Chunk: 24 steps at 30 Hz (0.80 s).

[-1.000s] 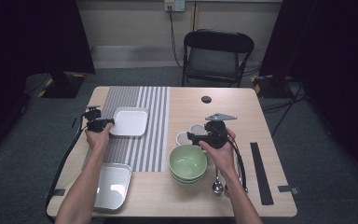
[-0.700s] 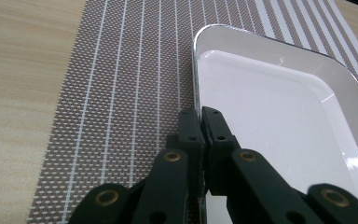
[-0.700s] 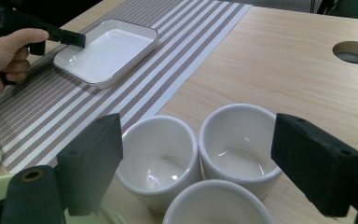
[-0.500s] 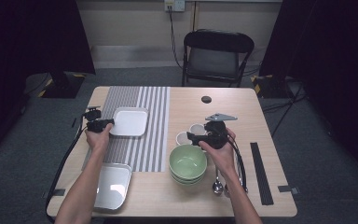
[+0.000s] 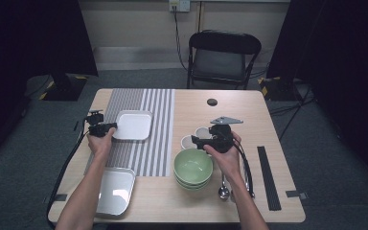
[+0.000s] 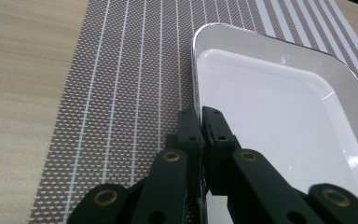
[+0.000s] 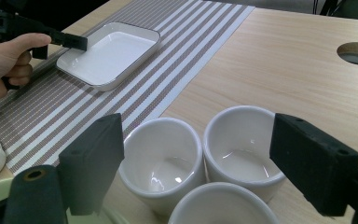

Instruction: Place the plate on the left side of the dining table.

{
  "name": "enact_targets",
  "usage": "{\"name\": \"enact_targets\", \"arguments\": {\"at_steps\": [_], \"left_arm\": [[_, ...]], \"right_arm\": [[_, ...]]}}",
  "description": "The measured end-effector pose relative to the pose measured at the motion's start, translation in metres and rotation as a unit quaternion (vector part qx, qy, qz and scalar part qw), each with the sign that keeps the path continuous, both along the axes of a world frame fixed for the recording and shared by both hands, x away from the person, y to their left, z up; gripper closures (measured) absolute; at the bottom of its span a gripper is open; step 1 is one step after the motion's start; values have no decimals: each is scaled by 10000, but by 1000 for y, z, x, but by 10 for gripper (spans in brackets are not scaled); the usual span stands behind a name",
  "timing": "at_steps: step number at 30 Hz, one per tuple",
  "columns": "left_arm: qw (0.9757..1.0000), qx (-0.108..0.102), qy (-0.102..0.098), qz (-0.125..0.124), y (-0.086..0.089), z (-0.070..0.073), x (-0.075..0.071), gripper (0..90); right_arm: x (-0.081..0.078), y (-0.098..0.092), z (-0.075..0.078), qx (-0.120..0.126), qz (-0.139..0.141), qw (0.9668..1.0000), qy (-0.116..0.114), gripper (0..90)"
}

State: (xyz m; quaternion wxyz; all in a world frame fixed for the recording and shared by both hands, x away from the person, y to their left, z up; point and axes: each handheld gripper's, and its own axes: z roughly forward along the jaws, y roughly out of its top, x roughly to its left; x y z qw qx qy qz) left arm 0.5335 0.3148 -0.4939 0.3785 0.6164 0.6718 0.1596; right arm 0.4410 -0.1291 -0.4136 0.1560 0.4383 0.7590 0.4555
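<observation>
A white square plate (image 5: 133, 125) (image 6: 270, 102) lies on the striped placemat (image 5: 146, 153) at the left of the table. My left gripper (image 5: 109, 127) (image 6: 200, 116) is shut on the plate's near left rim, with the rim pinched between the jaws. In the right gripper view the same plate (image 7: 109, 53) and the left gripper (image 7: 70, 41) appear far off. My right gripper (image 5: 195, 141) (image 7: 205, 158) stands open, its jaws spread wide just short of three white cups (image 7: 161, 149) (image 5: 202, 132), touching none of them.
Stacked green bowls (image 5: 193, 166) sit close in front of the cups, a spoon (image 5: 223, 189) to their right. A second white dish (image 5: 115, 190) lies at the front left. A black strip (image 5: 268, 177) runs along the right side. A chair (image 5: 223, 57) stands behind the table.
</observation>
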Motion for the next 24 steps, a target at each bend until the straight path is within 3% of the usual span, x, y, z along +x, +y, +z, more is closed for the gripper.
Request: {"name": "enact_targets", "arguments": {"at_steps": [14, 17, 20, 24], "left_arm": [[9997, -15, 13, -231, 6, 1, 0, 851], [9996, -126, -59, -255, 8, 4, -1, 754], [9995, -66, -73, -304, 8, 6, -2, 684], [9988, -40, -182, -459, 10, 13, -6, 526]], "right_arm": [[2, -1, 0, -8, 4, 10000, 20, 173], [2, -1, -1, -1, 18, 10000, 15, 173], [2, -1, -1, 4, 14, 10000, 27, 173], [1, -1, 0, 5, 24, 10000, 30, 174]]}}
